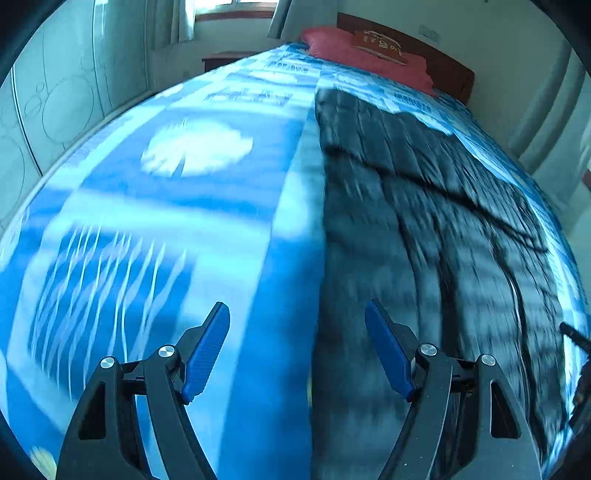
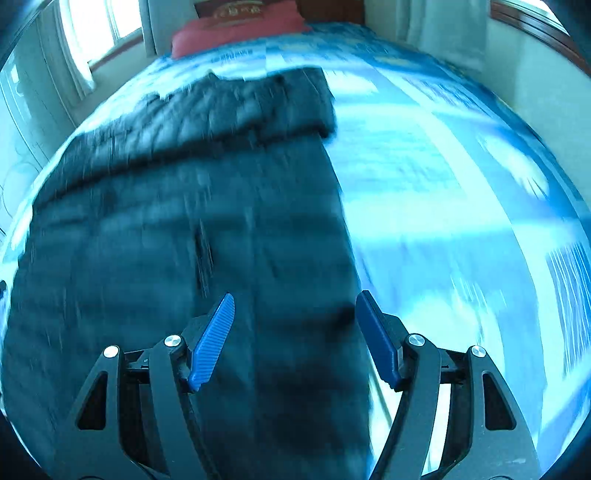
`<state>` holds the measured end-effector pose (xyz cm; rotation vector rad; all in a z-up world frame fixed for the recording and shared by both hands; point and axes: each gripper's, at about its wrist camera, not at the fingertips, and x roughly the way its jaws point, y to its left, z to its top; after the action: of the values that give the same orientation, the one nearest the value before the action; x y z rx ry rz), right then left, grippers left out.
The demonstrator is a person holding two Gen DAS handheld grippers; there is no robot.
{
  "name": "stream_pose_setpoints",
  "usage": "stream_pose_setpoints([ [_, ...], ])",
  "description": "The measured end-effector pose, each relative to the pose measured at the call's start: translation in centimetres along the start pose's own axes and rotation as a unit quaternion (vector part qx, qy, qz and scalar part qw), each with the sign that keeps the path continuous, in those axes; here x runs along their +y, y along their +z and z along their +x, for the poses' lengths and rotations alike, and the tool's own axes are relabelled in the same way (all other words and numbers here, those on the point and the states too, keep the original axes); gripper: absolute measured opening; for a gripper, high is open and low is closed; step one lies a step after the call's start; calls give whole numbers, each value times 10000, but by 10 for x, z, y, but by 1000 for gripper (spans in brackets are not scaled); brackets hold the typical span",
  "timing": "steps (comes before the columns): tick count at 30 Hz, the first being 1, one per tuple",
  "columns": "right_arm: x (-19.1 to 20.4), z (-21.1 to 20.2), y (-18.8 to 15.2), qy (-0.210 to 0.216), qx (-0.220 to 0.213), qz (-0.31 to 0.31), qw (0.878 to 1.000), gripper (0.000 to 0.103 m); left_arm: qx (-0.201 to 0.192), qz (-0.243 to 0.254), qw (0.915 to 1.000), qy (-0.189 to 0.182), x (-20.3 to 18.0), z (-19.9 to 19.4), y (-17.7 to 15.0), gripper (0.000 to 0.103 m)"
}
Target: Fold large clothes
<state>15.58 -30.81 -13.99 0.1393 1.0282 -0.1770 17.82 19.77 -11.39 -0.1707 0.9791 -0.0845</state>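
Note:
A large dark quilted garment (image 1: 413, 221) lies spread flat on a bed with a blue and white patterned cover (image 1: 166, 206). In the left wrist view my left gripper (image 1: 297, 317) is open and empty, held over the garment's left edge where it meets the cover. In the right wrist view the same garment (image 2: 184, 221) fills the left and middle, with a folded band across its far end. My right gripper (image 2: 295, 308) is open and empty above the garment's right edge. Both views are motion-blurred.
A red pillow (image 1: 365, 51) lies at the head of the bed by a wooden headboard (image 1: 443, 62); the pillow shows too in the right wrist view (image 2: 236, 33). A white wardrobe (image 1: 55, 96) stands left of the bed. Windows with curtains (image 2: 85, 40) are beyond.

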Motion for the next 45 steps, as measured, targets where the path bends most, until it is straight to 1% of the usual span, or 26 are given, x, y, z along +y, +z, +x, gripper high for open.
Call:
stream_pose_setpoints([
  [2, -5, -9, -29, -11, 137, 82, 9999, 68, 126, -43, 9998, -134, -1, -8, -21, 75],
  [4, -10, -17, -53, 95, 192, 150, 9997, 69, 244, -103, 9993, -253, -2, -13, -38, 75],
  [5, -11, -20, -59, 119, 173, 193, 9996, 72, 329, -176, 9987, -336, -2, -15, -49, 75],
  [7, -16, -28, -74, 219, 150, 352, 9990, 76, 401, -271, 9977, -467, -1, -17, -58, 75],
  [10, -21, -35, -90, 539, 144, 551, 9969, 76, 366, -227, 9977, -526, -5, -24, -73, 77],
  [16, -18, -48, -108, 698, 96, 408, 9967, 75, 422, -157, 9963, -730, -10, -36, -92, 77],
  [18, -19, -52, -114, 784, 81, 460, 9958, 72, 398, -168, 9961, -766, -11, -38, -97, 77],
  [19, -19, -54, -118, 893, 74, 515, 9946, 65, 396, -172, 9959, -796, -11, -39, -98, 77],
  [20, -20, -55, -122, 964, 64, 572, 9937, 60, 395, -171, 9957, -817, -11, -40, -100, 76],
  [21, -20, -57, -124, 997, 51, 607, 9932, 59, 395, -164, 9955, -840, -12, -41, -102, 76],
  [25, -20, -60, -128, 1157, 41, 620, 9913, 47, 488, -135, 9931, -1061, -16, -45, -109, 75],
  [26, -20, -60, -127, 1234, 63, 656, 9902, 43, 477, -106, 9932, -1059, -18, -46, -111, 73],
  [28, -22, -61, -130, 1337, 62, 726, 9883, 41, 454, -88, 9930, -1084, -19, -48, -114, 70],
  [30, -22, -61, -131, 1423, 45, 740, 9870, 35, 447, -139, 9924, -1134, -18, -47, -114, 65],
  [32, -19, -62, -131, 1492, 26, 705, 9863, 28, 446, -180, 9920, -1170, -19, -48, -114, 59],
  [33, -18, -63, -131, 1505, 10, 667, 9864, 26, 437, -155, 9921, -1164, -20, -49, -114, 56],
  [35, -18, -64, -131, 1576, -23, 668, 9852, 19, 447, -64, 9922, -1162, -23, -51, -115, 50],
  [36, -18, -65, -132, 1637, -37, 694, 9841, 18, 459, -46, 9919, -1180, -24, -52, -115, 49],
  [38, -19, -65, -132, 1714, -30, 745, 9824, 15, 494, -69, 9906, -1270, -24, -53, -117, 42],
  [39, -19, -64, -132, 1730, -30, 759, 9820, 14, 520, -95, 9898, -1323, -24, -53, -117, 41],
  [40, -20, -65, -131, 1766, -41, 789, 9811, 14, 519, -121, 9897, -1332, -23, -53, -118, 37],
  [42, -22, -68, -131, 1862, -88, 863, 9787, 13, 484, -177, 9893, -1368, -21, -54, -117, 24],
  [43, -24, -70, -130, 1932, -115, 925, 9767, 12, 460, -212, 9891, -1383, -20, -56, -116, 19],
  [45, -29, -76, -130, 2080, -176, 1054, 9723, 11, 405, -319, 9872, -1511, -17, -63, -114, 16],
])
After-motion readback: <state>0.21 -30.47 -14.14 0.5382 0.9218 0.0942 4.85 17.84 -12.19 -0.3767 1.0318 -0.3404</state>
